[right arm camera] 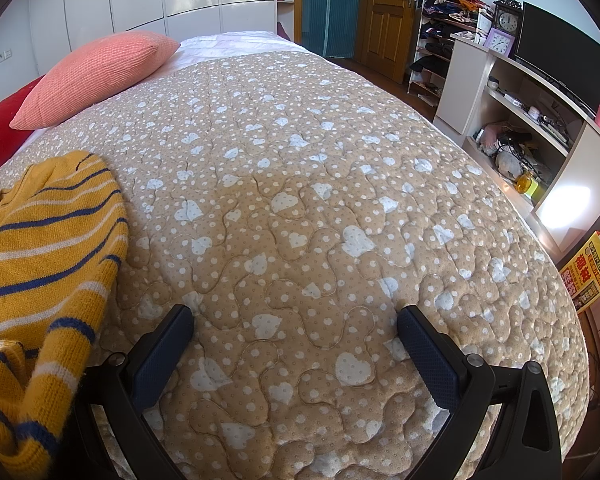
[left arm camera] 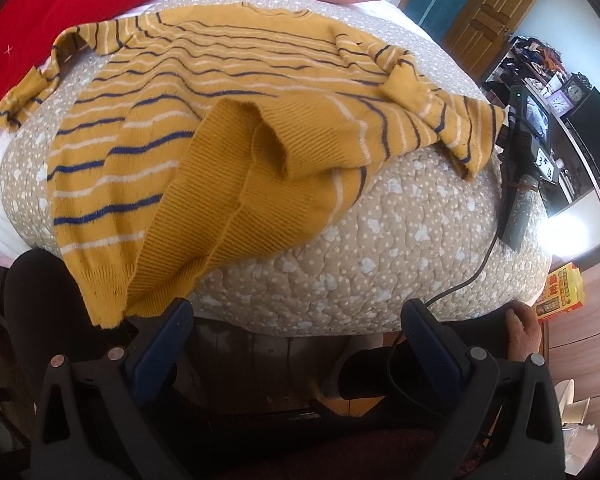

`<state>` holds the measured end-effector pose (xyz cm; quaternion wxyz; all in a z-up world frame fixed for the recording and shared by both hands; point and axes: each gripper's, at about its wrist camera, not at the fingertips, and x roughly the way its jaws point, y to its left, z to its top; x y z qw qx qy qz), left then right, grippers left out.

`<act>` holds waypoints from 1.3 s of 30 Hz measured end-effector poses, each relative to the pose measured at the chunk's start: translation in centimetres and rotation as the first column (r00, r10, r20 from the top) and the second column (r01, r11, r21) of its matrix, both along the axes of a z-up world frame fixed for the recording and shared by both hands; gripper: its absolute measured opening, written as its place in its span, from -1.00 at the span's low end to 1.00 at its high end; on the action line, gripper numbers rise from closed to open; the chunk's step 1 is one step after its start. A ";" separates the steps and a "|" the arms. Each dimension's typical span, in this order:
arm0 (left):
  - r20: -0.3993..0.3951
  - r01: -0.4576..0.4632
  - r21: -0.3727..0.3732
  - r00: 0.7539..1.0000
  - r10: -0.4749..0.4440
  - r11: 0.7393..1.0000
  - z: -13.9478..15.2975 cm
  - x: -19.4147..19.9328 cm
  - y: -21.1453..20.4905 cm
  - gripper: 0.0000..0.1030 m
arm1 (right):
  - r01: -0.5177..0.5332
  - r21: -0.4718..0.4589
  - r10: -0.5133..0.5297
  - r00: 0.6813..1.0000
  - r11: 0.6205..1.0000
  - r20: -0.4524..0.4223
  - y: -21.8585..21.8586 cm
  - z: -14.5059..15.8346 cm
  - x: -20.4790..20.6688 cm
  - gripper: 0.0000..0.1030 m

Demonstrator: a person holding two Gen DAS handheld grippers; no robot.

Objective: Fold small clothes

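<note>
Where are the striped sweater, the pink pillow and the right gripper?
striped sweater (left arm camera: 220, 92): left wrist view, on its chest panel.
pink pillow (right arm camera: 96, 76): right wrist view, on the middle of its knit face.
right gripper (right arm camera: 296, 344): right wrist view, midway between its open fingertips, over the quilt.

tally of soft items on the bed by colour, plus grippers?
Yellow striped sweater: 1
Pink pillow: 1
Red pillow: 1
Beige heart-print quilt: 1
Grippers: 2, left gripper and right gripper, both open and empty
Total: 6
</note>
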<state>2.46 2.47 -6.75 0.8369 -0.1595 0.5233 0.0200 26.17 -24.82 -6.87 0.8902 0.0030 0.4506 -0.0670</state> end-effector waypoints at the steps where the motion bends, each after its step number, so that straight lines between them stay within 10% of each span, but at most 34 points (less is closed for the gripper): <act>1: 0.001 0.000 -0.001 1.000 0.000 1.000 0.0 0.0 0.0 1.00 | 0.000 0.000 0.000 1.000 1.000 0.000 0.0 0.0 0.0 1.00; 39: -0.034 -0.006 -0.037 0.999 0.004 0.999 -1.0 0.4 0.6 1.00 | 0.000 0.000 0.000 1.000 1.000 0.000 0.0 0.0 0.0 1.00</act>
